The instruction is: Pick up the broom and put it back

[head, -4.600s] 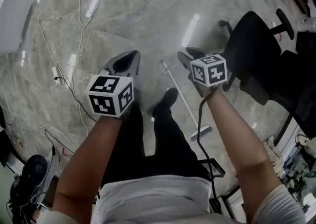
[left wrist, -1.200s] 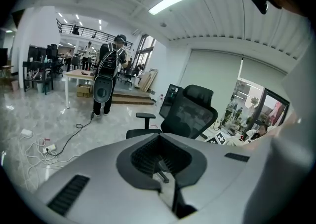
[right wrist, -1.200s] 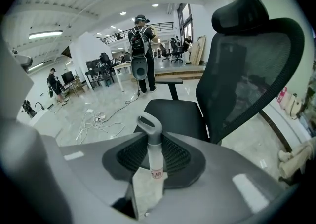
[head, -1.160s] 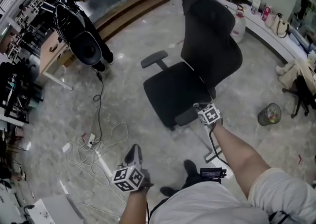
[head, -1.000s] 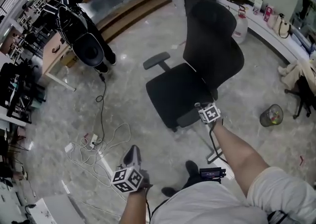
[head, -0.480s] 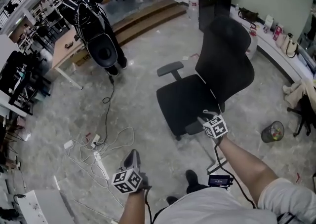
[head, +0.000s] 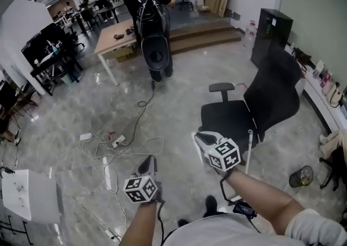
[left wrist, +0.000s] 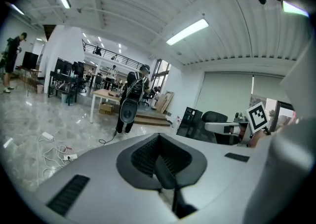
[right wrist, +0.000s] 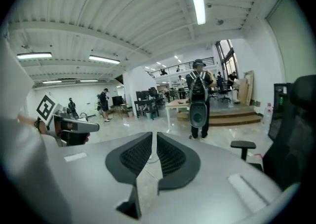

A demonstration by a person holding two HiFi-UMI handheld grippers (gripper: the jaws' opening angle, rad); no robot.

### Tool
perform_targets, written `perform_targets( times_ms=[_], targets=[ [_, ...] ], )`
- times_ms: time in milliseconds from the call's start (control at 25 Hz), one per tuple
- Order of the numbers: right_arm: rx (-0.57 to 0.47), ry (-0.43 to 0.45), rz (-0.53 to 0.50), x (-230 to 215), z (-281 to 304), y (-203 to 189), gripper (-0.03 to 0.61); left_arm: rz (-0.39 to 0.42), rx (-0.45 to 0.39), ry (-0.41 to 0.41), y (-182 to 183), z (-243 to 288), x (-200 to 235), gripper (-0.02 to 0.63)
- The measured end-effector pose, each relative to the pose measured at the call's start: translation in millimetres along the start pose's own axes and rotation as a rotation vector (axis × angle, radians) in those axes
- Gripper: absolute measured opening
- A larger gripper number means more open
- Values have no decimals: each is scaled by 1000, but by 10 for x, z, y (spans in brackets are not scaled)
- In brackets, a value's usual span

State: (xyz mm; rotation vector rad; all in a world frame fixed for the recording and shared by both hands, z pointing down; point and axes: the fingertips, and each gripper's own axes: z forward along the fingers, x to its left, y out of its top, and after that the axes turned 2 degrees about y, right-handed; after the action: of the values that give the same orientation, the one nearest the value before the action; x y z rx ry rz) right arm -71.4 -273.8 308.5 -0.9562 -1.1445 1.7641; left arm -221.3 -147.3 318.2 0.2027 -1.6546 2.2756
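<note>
Your left gripper [head: 148, 158] is closed and empty; your right gripper [head: 199, 136] is closing, jaws narrowly apart, holding nothing.

Bright, even light; fisheye-warped edges

Grey floor [head: 70, 104]: cables [head: 116, 146], chair [head: 227, 117], perhaps bin [head: 301, 176]

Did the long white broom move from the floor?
Yes. The long white broom, earlier flat on the grey floor, now stands upright beside the black office chair.
</note>
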Motion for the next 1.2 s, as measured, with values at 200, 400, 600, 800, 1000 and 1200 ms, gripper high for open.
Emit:
perform_targets(
  times_ms=[200,400,600,800,1000,1200],
  targets=[
    [-47,221,-8,2023,534,488,3,58,-66,44,541,-1056,631,6],
    [-70,424,-97,3751,666,770,3,92,-116,95,922,-2063,1099,5],
    [-86,506,-116,4735,839,725,2,104,-138,136,893,-2737,1590,5],
    [-79,537,-140,5073,846,719,2,102,-157,162,861,-3035,1671,5],
    [-76,527,-159,5182,824,708,2,89,-172,180,835,-3179,1711,5],
    [-84,499,-159,5130,785,790,2,93,-184,167,918,-3181,1647,6]
  ],
)
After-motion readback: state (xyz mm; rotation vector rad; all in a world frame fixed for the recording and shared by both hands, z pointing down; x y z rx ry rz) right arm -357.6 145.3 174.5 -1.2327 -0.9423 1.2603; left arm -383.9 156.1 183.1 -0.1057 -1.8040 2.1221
